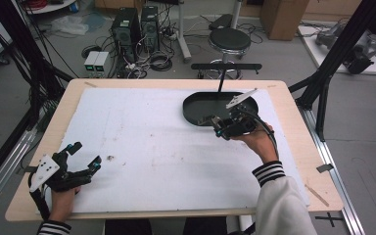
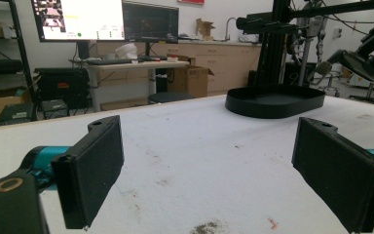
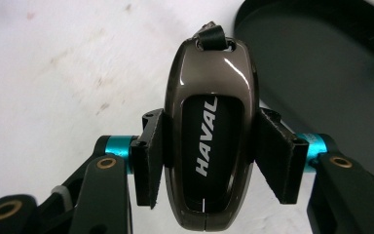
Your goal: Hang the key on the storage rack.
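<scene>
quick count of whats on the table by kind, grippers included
car key fob: 1, clamped in the right gripper
black oval tray: 1
white table mat: 1
grippers: 2, counting the open left gripper
total: 5

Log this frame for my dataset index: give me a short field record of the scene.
held item: car key fob, marked HAVAL
right gripper: shut on the fob's sides, beside the tray's near rim
left gripper: open, holding nothing
tray: black, oval, nothing visible inside
surface: white mat, a few stains
</scene>
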A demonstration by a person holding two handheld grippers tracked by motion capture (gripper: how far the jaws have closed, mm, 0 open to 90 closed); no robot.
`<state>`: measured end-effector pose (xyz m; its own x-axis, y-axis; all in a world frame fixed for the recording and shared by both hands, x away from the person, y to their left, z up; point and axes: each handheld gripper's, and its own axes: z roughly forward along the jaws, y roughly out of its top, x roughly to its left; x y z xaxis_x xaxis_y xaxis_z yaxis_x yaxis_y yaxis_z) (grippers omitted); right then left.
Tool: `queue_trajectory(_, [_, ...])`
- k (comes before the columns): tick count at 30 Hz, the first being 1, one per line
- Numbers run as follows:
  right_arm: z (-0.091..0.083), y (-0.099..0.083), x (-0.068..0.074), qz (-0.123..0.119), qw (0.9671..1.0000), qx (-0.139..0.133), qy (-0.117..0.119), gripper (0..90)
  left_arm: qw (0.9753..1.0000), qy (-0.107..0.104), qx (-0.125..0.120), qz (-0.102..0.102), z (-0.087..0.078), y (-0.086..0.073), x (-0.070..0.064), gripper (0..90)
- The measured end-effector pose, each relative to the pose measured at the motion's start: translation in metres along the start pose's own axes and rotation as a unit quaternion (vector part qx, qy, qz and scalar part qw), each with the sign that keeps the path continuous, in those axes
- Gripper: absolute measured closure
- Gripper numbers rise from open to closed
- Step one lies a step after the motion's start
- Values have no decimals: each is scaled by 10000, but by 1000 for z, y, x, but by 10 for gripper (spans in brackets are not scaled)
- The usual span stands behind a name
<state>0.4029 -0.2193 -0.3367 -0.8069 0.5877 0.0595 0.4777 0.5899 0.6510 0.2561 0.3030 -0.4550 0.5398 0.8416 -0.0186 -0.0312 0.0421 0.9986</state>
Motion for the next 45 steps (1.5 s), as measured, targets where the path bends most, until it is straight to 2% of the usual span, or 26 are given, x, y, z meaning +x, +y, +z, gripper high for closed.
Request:
queue_trajectory(4, [-10,0,-8,103,9993,-301,-178,481,10000,1,-2,0,0,0,0,121])
queue_trajectory(6, [-14,0,-12,258,9981,-486,-271,481,10000,3,-10,-1,0,0,0,121])
queue_trajectory(8, [-17,-1,-17,419,9959,-656,-467,481,10000,1,-10,-2,0,0,0,121])
queue_trajectory(9, [-20,-2,-23,613,9926,-834,-634,481,10000,2,-12,-5,0,0,0,121])
queue_trajectory(10, [-22,-3,-24,684,9911,-893,-715,481,10000,1,-8,-5,0,0,0,121])
queue_trajectory(11, [-22,-3,-24,684,9911,-893,-715,481,10000,7,4,-14,0,0,0,121])
queue_trajectory(12, [-25,-4,-30,864,9873,-1045,-833,481,10000,5,8,-19,0,0,0,121])
queue_trajectory(13, [-25,-4,-30,864,9873,-1045,-833,481,10000,5,10,-20,0,0,0,121])
queue_trajectory(14, [-29,-5,-37,984,9830,-1212,-963,481,10000,4,10,-30,0,0,0,121])
queue_trajectory(16, [-30,-5,-39,1001,9822,-1254,-979,481,10000,7,17,-21,0,0,0,120])
queue_trajectory(19, [-34,-5,-46,1065,9788,-1354,-1105,481,10000,7,15,-23,0,0,0,120])
queue_trajectory(20, [-36,-4,-48,1123,9767,-1394,-1185,481,10000,5,15,-28,0,0,0,121])
queue_trajectory(21, [-36,-4,-48,1123,9767,-1394,-1185,481,10000,6,11,-30,1,0,0,121])
queue_trajectory(22, [-39,-3,-51,1148,9746,-1447,-1263,481,10000,7,15,-24,0,0,0,121])
queue_trajectory(23, [-39,-3,-51,1148,9746,-1447,-1263,481,10000,5,11,-30,0,0,0,121])
queue_trajectory(26, [-42,-2,-56,1284,9695,-1557,-1390,481,10000,5,12,-26,0,0,0,121])
queue_trajectory(27, [-44,-2,-59,1355,9665,-1587,-1492,481,10000,5,10,-28,0,0,0,120])
queue_trajectory(32, [-48,-3,-65,1454,9620,-1564,-1702,480,10000,6,8,-25,0,0,0,121])
queue_trajectory(33, [-50,-2,-68,1453,9592,-1559,-1857,480,10000,5,10,-19,0,0,0,121])
queue_trajectory(34, [-50,-2,-68,1453,9592,-1559,-1857,480,10000,5,9,-18,0,0,0,121])
queue_trajectory(36, [-53,-2,-71,1543,9548,-1609,-1964,480,10000,5,6,-22,0,0,0,121])
queue_trajectory(37, [-53,-2,-71,1543,9548,-1609,-1964,480,10000,4,6,-25,0,0,0,121])
queue_trajectory(39, [-53,-2,-74,1613,9520,-1655,-2005,480,10000,5,6,-25,0,0,0,121])
queue_trajectory(40, [-53,-2,-74,1613,9520,-1655,-2005,480,10000,4,5,-24,0,0,0,121])
queue_trajectory(44, [-52,-1,-76,1628,9479,-1735,-2119,480,10000,4,5,-24,0,0,0,120])
queue_trajectory(45, [-52,-1,-76,1628,9479,-1735,-2119,480,10000,5,5,-23,0,0,0,120])
